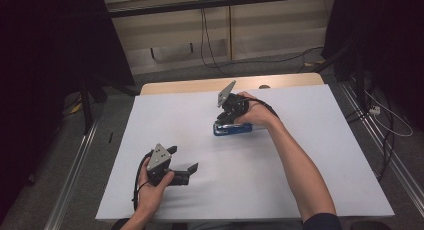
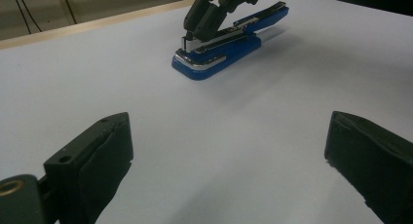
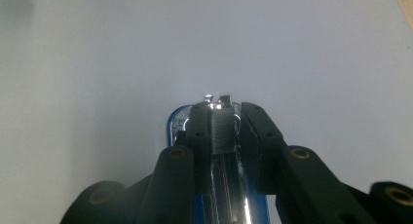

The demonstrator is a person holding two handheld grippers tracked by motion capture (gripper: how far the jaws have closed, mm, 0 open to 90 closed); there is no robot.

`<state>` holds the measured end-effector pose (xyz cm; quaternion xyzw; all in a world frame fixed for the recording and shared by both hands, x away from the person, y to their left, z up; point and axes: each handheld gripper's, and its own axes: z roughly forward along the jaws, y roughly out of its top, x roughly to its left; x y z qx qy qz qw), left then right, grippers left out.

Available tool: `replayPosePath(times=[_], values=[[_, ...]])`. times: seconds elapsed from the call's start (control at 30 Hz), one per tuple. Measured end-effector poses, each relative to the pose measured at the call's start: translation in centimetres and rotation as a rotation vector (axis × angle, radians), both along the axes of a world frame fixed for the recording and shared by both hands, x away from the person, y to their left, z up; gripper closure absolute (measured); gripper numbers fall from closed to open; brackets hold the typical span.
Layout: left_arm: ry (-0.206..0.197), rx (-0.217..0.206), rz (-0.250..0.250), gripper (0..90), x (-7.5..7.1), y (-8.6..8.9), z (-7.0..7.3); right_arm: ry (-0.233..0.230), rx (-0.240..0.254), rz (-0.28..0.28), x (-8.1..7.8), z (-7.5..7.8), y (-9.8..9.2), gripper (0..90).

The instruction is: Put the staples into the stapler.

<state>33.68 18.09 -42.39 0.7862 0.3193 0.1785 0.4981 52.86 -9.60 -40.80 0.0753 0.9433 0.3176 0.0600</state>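
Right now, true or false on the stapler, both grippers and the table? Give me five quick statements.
1. The stapler is blue. True.
2. The right gripper has its jaws around the stapler's front end. True.
3. The left gripper holds the stapler. False: its jaws stand wide apart over bare table, away from the stapler.
4. The stapler lies on the table's near left corner. False: it sits toward the far middle.
5. The stapler's top arm is pressed flat shut. False: it is lifted off the base.

Dim room, dark corners; white table evenly lit, soft shadows. Glare on stapler metal, close jaws probably slightly blurred.
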Motion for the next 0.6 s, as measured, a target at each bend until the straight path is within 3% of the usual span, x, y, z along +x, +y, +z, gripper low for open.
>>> replayPosePath(times=[0.33,0.6], values=[[-0.001,0.000,-0.001,3.9,0.01,0.01,0.01,0.004,-0.002,-0.021,0.00,-0.09,-0.18,70.8],[0.001,0.000,-0.002,3.9,0.00,0.02,0.01,0.015,0.014,-0.084,-0.20,0.03,-0.53,58.7]])
